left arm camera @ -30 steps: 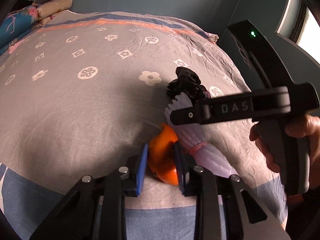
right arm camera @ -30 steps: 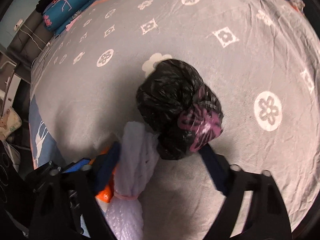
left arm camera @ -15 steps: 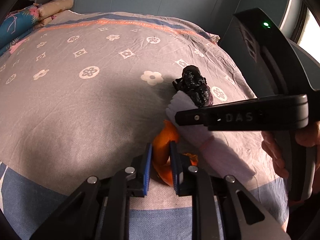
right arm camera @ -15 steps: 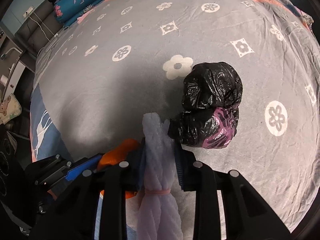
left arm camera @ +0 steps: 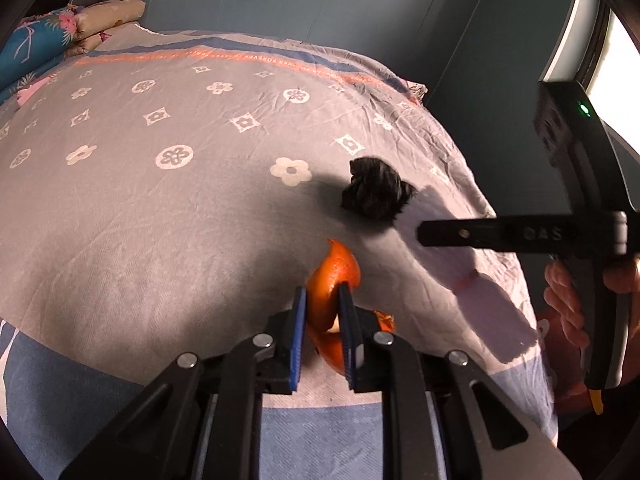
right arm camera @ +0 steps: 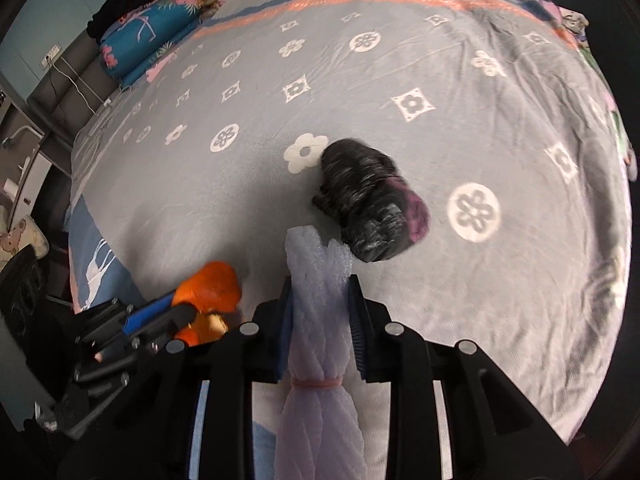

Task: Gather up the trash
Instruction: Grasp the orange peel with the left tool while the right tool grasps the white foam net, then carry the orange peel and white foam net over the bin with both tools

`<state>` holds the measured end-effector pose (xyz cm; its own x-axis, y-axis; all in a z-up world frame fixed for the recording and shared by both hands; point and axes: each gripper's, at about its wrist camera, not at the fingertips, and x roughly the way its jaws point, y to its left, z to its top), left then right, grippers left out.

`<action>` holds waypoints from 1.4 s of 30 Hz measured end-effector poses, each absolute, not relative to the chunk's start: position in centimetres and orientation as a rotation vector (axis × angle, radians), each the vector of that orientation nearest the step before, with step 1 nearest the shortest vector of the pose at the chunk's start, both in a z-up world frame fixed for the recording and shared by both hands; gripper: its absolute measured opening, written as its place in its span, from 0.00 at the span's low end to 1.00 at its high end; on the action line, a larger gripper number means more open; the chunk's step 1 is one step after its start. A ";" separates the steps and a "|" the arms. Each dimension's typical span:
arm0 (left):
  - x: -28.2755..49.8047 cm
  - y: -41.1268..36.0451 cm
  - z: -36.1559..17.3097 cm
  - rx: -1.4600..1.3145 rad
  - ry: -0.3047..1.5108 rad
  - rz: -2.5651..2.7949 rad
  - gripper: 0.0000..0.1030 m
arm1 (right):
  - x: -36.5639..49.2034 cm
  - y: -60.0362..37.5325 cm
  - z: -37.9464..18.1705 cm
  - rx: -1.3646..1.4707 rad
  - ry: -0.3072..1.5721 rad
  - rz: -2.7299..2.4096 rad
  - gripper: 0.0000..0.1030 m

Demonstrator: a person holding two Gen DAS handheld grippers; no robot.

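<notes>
Left tongs (left arm camera: 323,312) tight on orange peel (left arm camera: 334,276), right tongs (right arm camera: 320,312) on foam netting (right arm camera: 316,320), black bag (right arm camera: 370,204) just beyond.

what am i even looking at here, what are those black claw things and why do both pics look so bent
Those black claws are two hand-held grippers, each a two-finger pincer that a person squeezes by hand; no robot is involved. Each one carries a wide-angle camera looking along its fingers, which bends the picture.

One picture is from the left gripper, the other from the right gripper. In the left view you can see the person's hand holding the right one.

The surface is a bed with a grey patterned bedsheet. The left gripper is pinching an orange peel. The right one is clamped on a white foam net sleeve. A crumpled black plastic bag lies on the sheet, not held.
</notes>
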<state>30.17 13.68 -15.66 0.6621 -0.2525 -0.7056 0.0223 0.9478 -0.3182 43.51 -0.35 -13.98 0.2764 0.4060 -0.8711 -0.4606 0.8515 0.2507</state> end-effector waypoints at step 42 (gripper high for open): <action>17.5 4.1 0.6 -0.203 0.564 -0.341 0.14 | 24.2 -17.8 1.3 0.112 0.828 0.552 0.24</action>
